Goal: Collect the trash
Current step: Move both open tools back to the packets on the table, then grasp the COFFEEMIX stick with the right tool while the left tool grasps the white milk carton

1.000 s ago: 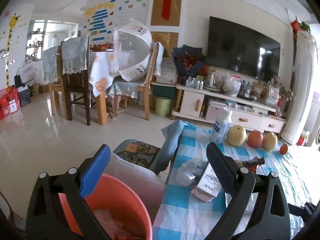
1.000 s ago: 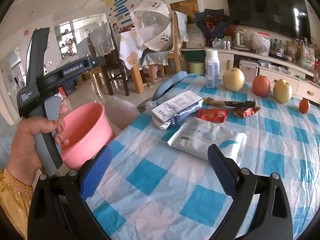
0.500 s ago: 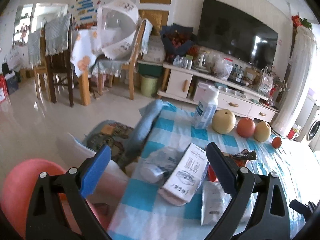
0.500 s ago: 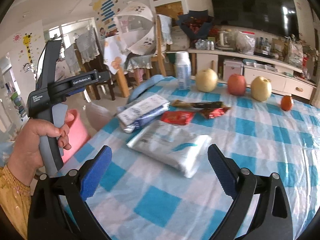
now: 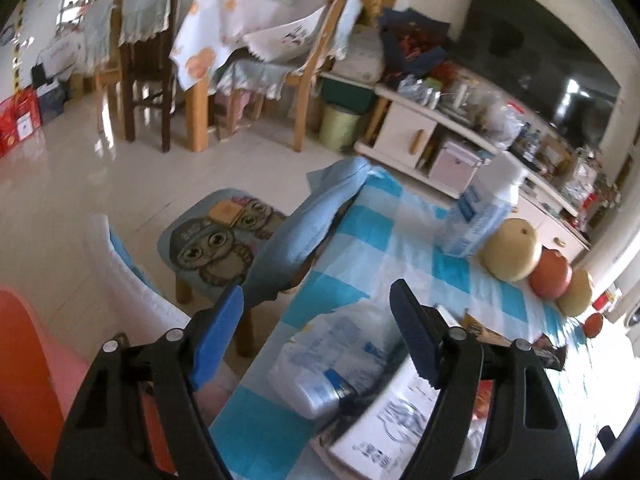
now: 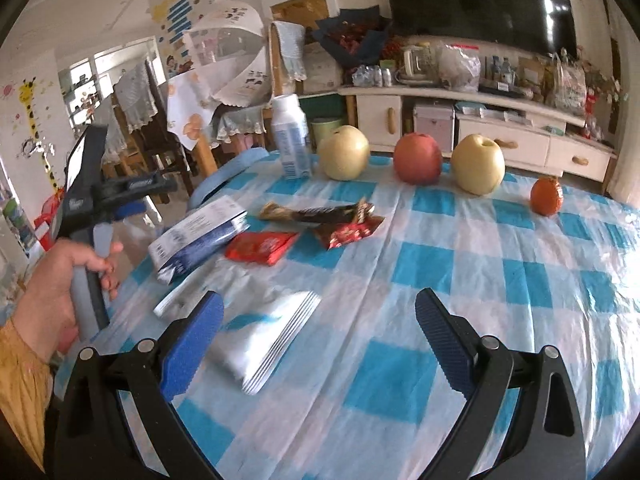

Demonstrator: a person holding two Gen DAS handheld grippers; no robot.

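Left gripper (image 5: 316, 330) swung away from pink bin (image 5: 24, 360), now over crumpled wrapper (image 5: 340, 360) at desk's near-left edge; right gripper (image 6: 318, 340) closing on white pouch (image 6: 272, 336). Both fingers open, empty: next pickups lining up.

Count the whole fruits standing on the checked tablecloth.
4, in a row along the far edge: a yellow pear beside the bottle, a red apple, a second yellow pear, and a small orange fruit farthest right. None seems hidden.

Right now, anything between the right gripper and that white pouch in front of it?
Nothing visible. The right gripper is open and the white pouch lies flat on the checked tablecloth just ahead of its left finger. The red wrapper and fruit sit farther back, out of the path.
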